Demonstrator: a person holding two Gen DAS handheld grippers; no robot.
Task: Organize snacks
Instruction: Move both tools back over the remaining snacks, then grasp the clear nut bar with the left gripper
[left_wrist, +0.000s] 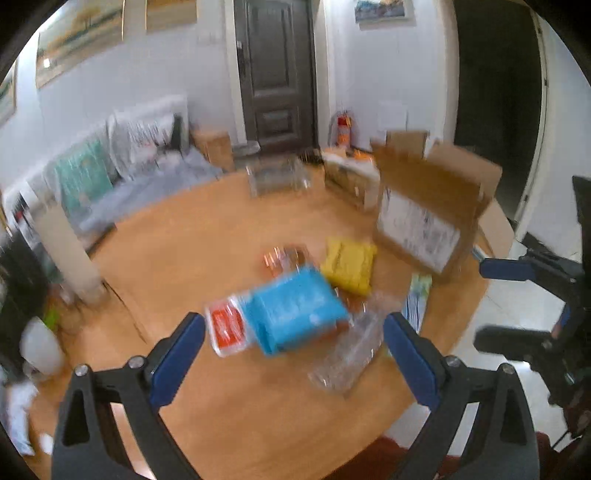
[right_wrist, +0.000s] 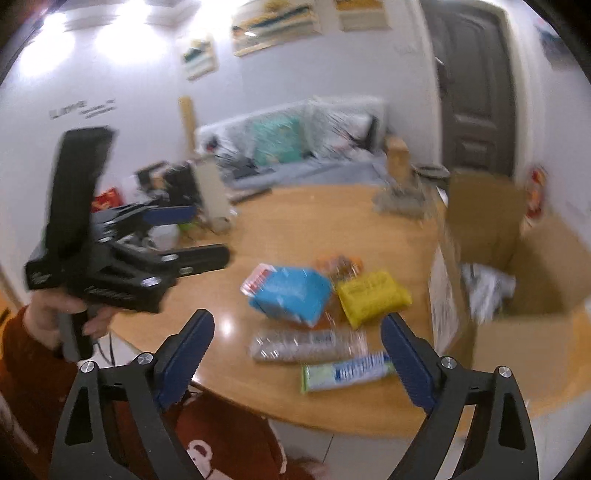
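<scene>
Snacks lie loose on tabletop (right_wrist: 295, 229); both grippers spread, empty. I would centre left gripper (left_wrist: 293, 338) squarely over blue packet (left_wrist: 295, 310).

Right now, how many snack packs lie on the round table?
5, maybe more: blue pack in the middle, yellow pack to its right, orange pack behind them, clear pack nearer, green-white pack nearest. The blur may hide others.

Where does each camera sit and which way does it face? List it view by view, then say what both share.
Left wrist: on the left hand-held gripper, open, looking over the round table toward the dark door; the right hand-held gripper shows at right.
Right wrist: on the right hand-held gripper, open, facing the sofa; the left hand shows.
Shared: blue packet, yellow packet, cardboard box.
</scene>
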